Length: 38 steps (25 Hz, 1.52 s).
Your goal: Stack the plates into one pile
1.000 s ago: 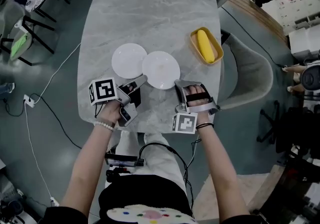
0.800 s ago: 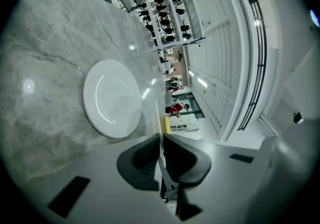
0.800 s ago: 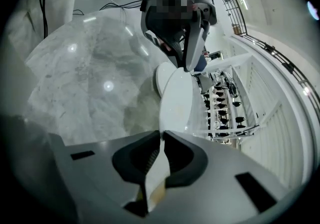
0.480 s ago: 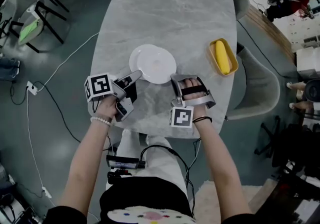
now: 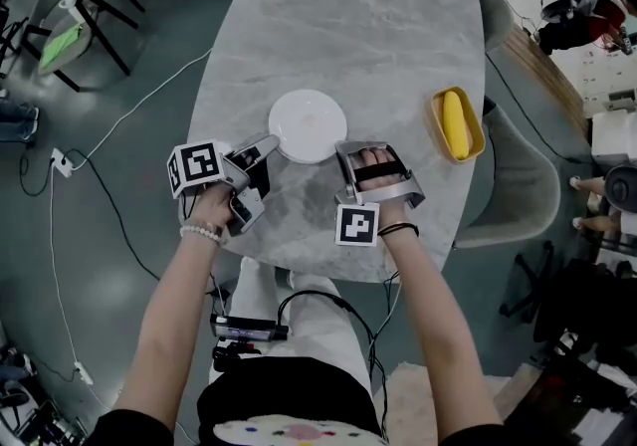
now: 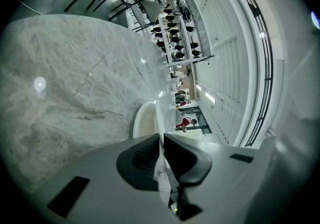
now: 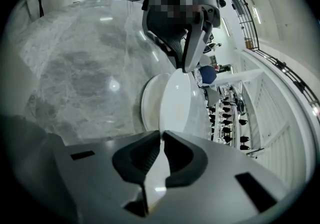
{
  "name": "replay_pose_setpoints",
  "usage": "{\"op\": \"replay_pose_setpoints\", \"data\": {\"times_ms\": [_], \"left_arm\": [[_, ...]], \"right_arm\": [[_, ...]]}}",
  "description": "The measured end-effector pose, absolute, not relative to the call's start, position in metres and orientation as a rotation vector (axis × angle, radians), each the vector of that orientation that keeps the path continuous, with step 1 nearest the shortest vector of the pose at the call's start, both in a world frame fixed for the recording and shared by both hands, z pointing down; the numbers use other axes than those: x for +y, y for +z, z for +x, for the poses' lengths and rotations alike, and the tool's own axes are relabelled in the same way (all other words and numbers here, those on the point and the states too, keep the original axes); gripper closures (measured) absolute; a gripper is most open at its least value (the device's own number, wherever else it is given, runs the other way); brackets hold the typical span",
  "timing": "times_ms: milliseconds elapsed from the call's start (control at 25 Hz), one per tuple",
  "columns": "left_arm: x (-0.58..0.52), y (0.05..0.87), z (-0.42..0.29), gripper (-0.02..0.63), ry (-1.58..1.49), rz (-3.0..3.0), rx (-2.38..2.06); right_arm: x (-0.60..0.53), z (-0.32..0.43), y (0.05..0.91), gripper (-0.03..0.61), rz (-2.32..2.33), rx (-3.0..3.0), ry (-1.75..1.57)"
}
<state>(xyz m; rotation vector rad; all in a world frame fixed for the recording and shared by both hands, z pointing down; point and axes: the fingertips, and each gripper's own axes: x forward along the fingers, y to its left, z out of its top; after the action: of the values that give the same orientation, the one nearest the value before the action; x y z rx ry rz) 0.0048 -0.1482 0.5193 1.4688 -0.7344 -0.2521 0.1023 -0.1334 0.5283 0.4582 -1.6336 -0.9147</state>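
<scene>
Slippage is your main worry now. Your right gripper (image 5: 344,148) is clenched on the near rim of the round, glossy white upper plate (image 7: 179,100). Your left gripper (image 5: 264,146) is pinched onto the thin rim of the matching white lower plate (image 7: 148,102), which shows edge-on in the left gripper view. Both plates sit together on the near half of the grey marble-patterned oval table (image 5: 328,16), just ahead of both grippers. In the head view they read almost as one disc. The right gripper view, though, shows a crescent of the lower plate peeking out on one side, so the pile looks not quite centred.

Each hold is only a narrow bite on a smooth rim. If either plate tilts, it could slide out of the pads and clatter down, and glazed ware may chip. I cannot tell whether the upper plate already rests fully on the lower one. Letting go while it hangs above would drop it.

Freeing one side first is the other hazard. A jaw dragging on a rim as you draw back could pull that plate off-centre, or skate the pair across the slick tabletop toward the near edge. Opening too little would cause exactly that. The yellow tray (image 5: 456,123) with its yellow contents stands well apart on your right, so I judge a collision there unlikely.
</scene>
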Motion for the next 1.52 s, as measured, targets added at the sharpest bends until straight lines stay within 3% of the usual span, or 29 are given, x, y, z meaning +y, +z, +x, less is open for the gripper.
{"op": "replay_pose_setpoints", "data": {"times_ms": [640, 800, 1120, 1360, 1520], "left_arm": [[-0.169, 0.556, -0.040, 0.580, -0.119, 1.438, -0.774], [-0.169, 0.553, -0.041, 0.576, -0.105, 1.460, -0.781], [-0.162, 0.541, -0.031, 0.430, -0.033, 1.538, -0.732], [-0.154, 0.532, -0.037, 0.430, 0.032, 1.626, -0.750], [-0.154, 0.511, -0.047, 0.491, 0.074, 1.763, -0.850]], "right_arm": [[-0.162, 0.066, 0.549, 0.522, 0.386, -1.621, -0.842], [-0.161, 0.070, 0.555, 0.480, 0.373, -1.624, -0.805], [-0.152, 0.077, 0.553, 0.422, 0.423, -1.683, -0.692], [-0.147, 0.077, 0.529, 0.434, 0.632, -1.830, -0.507], [-0.148, 0.075, 0.489, 0.528, 0.913, -1.996, -0.372]]}}
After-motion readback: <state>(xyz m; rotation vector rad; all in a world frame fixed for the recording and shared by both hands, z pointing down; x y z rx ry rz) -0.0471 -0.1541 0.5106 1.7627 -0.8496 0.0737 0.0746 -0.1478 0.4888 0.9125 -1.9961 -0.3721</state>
